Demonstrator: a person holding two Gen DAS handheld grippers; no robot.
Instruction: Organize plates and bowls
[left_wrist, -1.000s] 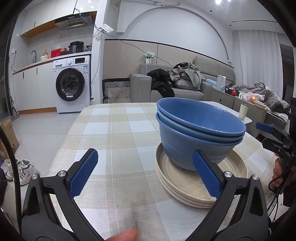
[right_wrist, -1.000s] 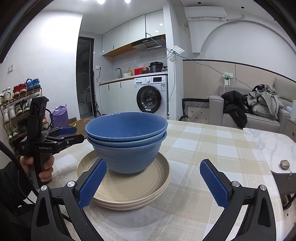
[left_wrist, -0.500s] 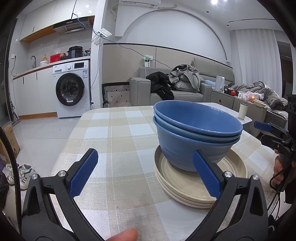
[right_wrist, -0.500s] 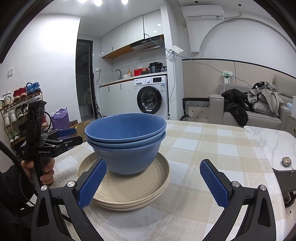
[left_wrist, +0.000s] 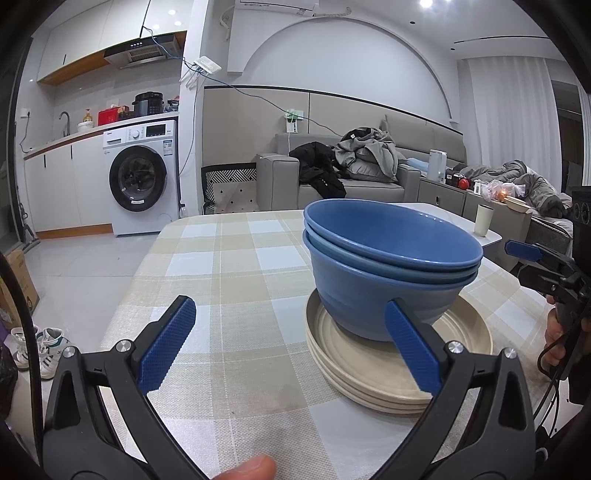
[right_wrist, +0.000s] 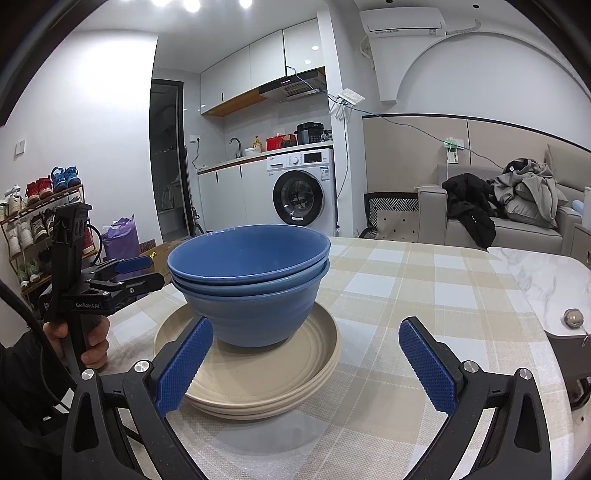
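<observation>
The bowls (left_wrist: 391, 266) sit nested, rims up, on the plates (left_wrist: 399, 373), which lie stacked flat on the table (left_wrist: 229, 258). Checked cloth lies bare around the plates on every side, out to the table edges. The left gripper (left_wrist: 291, 347) and right gripper (right_wrist: 304, 360) both hang with jaws spread wide, empty, just short of the plates. Since a second ago, both views have edged slightly nearer the plates; nothing else has shifted.
</observation>
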